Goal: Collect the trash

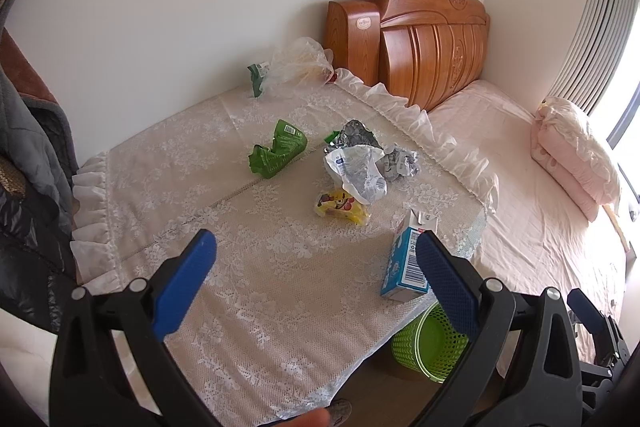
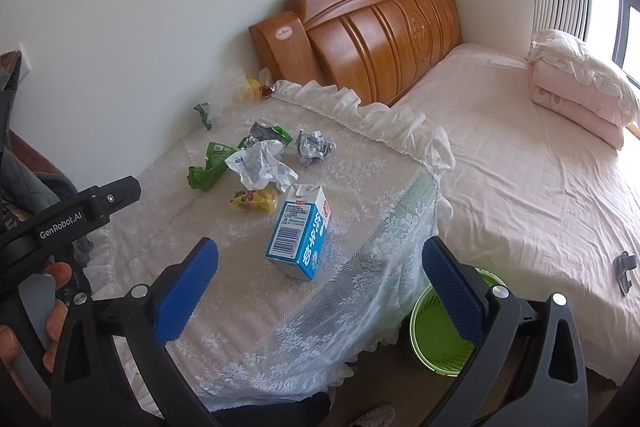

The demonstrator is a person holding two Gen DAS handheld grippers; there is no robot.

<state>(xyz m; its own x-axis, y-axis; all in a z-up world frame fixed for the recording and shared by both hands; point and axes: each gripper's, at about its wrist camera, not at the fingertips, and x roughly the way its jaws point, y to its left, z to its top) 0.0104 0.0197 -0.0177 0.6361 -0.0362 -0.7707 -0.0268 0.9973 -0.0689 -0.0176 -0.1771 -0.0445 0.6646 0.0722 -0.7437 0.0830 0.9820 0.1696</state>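
Both tongs, left [image 1: 316,267] & right [image 2: 320,267], spread, empty. Blue-white cardboard drink carton [image 2: 298,233] upright, centre frame on lace tabletop [image 2: 248,311]; prob. light, crushable: pinch flat sides mid-height.

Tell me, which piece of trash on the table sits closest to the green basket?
The blue milk carton, standing upright near the table's edge; the other wrappers lie crumpled farther back.
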